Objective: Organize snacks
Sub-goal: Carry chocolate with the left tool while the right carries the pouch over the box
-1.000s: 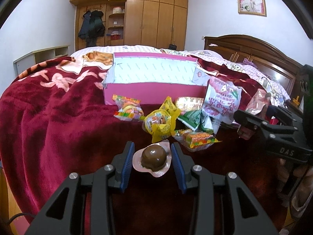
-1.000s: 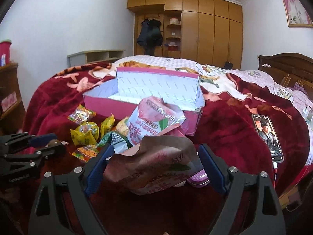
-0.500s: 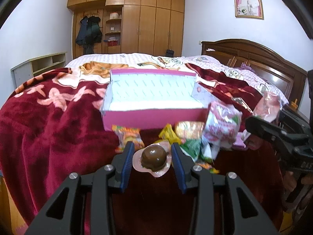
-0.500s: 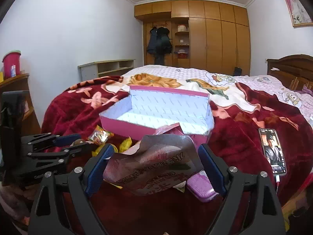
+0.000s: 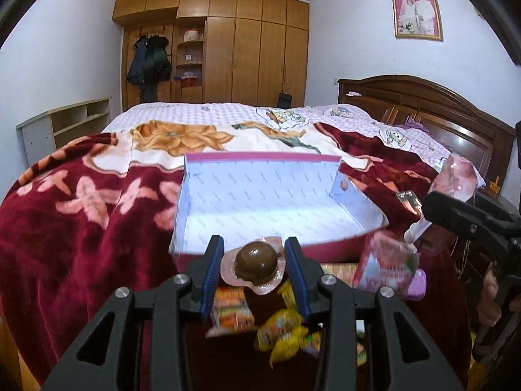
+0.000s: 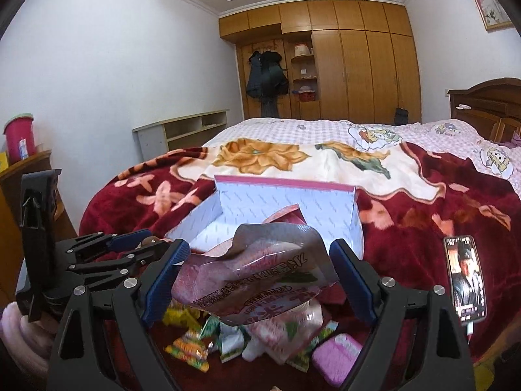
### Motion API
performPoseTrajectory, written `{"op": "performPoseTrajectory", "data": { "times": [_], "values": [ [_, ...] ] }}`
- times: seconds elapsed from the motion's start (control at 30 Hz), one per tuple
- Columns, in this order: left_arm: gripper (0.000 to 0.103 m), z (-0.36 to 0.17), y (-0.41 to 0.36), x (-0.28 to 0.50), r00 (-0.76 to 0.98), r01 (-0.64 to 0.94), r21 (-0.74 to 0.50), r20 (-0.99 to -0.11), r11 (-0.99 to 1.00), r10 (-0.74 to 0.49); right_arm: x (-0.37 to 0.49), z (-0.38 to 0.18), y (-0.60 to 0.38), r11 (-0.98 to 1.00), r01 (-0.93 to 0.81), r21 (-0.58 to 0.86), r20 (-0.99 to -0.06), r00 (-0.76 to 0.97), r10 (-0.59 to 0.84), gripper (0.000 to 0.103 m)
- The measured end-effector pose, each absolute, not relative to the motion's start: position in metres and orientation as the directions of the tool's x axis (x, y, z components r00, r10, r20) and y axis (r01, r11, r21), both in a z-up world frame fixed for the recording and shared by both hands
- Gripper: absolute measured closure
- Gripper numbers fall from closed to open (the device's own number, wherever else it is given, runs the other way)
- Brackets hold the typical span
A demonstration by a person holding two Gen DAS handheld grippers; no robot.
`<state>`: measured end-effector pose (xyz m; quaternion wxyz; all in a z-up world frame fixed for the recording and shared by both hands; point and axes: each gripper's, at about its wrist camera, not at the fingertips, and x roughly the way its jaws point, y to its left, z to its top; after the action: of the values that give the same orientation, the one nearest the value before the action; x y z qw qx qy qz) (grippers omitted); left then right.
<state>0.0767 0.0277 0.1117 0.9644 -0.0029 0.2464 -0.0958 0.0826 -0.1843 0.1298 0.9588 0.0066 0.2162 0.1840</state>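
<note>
Sitting between left jaws, chocolate ball (image 5: 256, 262); box (image 5: 270, 202) beyond

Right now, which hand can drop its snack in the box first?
Probably left: its chocolate ball already hangs at the box front edge. The right's pink packet sits a bit short of it.

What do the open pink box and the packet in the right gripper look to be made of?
Pink box: apparently thin cardboard, matte, white printed lining; its walls stand as flat folded panels.
Packet in the right gripper: seemingly plastic film, glossy; it crumples and catches highlights, with a silvery inner face at the torn top.
</note>
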Motion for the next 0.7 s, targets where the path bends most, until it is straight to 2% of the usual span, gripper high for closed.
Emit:
{"op": "performPoseTrajectory", "data": {
  "times": [0.3, 0.7],
  "values": [
    [0.062, 0.119, 0.020, 0.111, 0.860, 0.197, -0.047, -0.472, 0.979, -0.196, 0.123, 0.137, -0.183, 0.934, -0.339, 0.109, -0.426, 0.833, 0.352, 0.014],
    [0.062, 0.105, 0.016, 0.165, 0.823, 0.194, -0.061, -0.532, 0.979, -0.196, 0.191, 0.129, -0.183, 0.948, -0.293, 0.122, -0.495, 0.810, 0.314, 0.014]
  ]
}}
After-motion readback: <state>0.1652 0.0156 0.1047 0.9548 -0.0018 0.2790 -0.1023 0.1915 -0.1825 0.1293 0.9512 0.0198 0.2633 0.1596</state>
